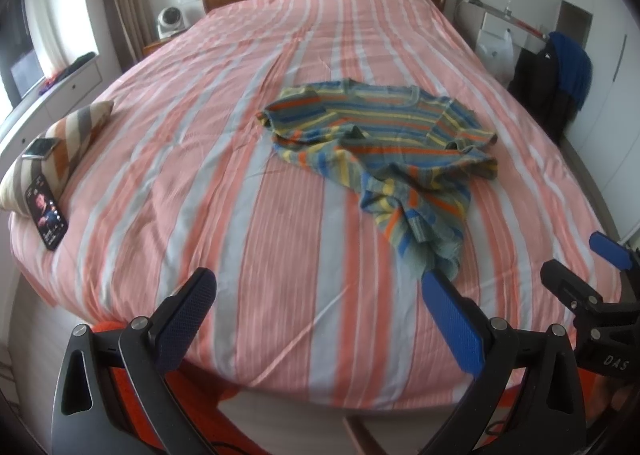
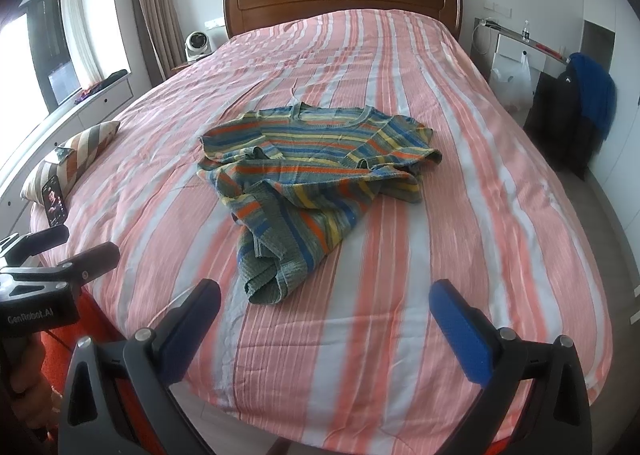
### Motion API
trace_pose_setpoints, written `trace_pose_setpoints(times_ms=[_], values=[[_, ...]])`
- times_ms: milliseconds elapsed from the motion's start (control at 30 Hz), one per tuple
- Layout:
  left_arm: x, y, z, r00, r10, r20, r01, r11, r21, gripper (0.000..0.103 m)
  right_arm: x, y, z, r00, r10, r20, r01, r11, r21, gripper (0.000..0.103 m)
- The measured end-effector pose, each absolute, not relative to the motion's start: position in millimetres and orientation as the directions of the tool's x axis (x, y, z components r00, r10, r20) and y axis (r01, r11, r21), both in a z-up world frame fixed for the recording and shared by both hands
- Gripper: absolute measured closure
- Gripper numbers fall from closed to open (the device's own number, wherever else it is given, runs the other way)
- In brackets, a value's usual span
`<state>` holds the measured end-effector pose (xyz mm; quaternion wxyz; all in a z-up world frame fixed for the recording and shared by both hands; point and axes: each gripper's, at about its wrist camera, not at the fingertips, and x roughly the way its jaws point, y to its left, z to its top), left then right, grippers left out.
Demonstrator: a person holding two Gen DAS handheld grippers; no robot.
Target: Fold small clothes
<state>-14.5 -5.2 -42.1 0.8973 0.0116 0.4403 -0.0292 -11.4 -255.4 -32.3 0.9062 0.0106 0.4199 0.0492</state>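
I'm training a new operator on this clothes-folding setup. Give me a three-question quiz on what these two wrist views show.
1. True or false: the striped shirt lies flat and smooth on the bed.
2. What state are the left gripper and right gripper in: A) both open, B) both shut, C) one shut on cloth?
3. Which object leans against the pillow at the bed's edge?

Key: 1. False, its lower part is bunched. 2. A. 3. A phone with a lit screen.

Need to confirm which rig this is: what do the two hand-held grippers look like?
Both match: the left hand-held gripper and right hand-held gripper have black angled arms with silver pivot bolts and blue textured pads. White lettering marks the bodies: "GenRobot.AI" on the left, "DAS" on the right.
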Motion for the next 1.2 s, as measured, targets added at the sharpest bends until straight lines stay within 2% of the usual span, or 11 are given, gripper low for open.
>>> trace_pose_setpoints(times_ms=[1200], values=[[-13.4, -4.3, -46.1, 0.598, -0.036, -0.801, 0.055, 0.998, -0.003, 0.000, -10.2, -256.1, -36.5, 0.633, 0.103, -0.767, -0.084, 0.994, 0.064, 0.000]])
